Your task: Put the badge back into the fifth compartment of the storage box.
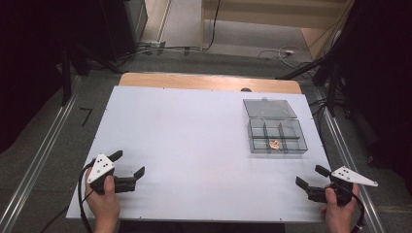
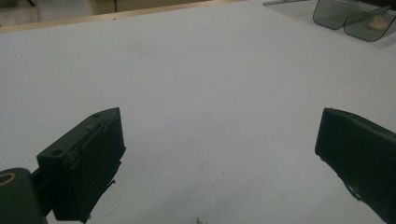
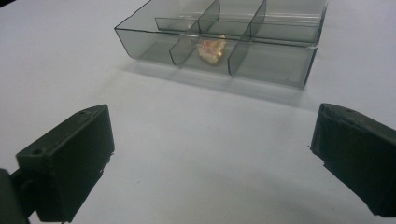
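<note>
White table (image 1: 194,145) bare at near edge. Left gripper (image 1: 130,163) and right gripper (image 1: 311,176) rest there, jaws apart, nothing held. Box (image 1: 277,136) far right, lid open for access; small pinkish piece (image 1: 274,144) in front middle compartment, nearest right gripper.

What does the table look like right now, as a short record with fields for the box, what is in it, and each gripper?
box: clear grey compartment box, lid open, far right part of the white table
contents: one small pinkish piece in the middle near compartment
left gripper: open, holding nothing, near left edge of table
right gripper: open, holding nothing, near right, pointing toward the box
contact: neither gripper touches the box
</note>
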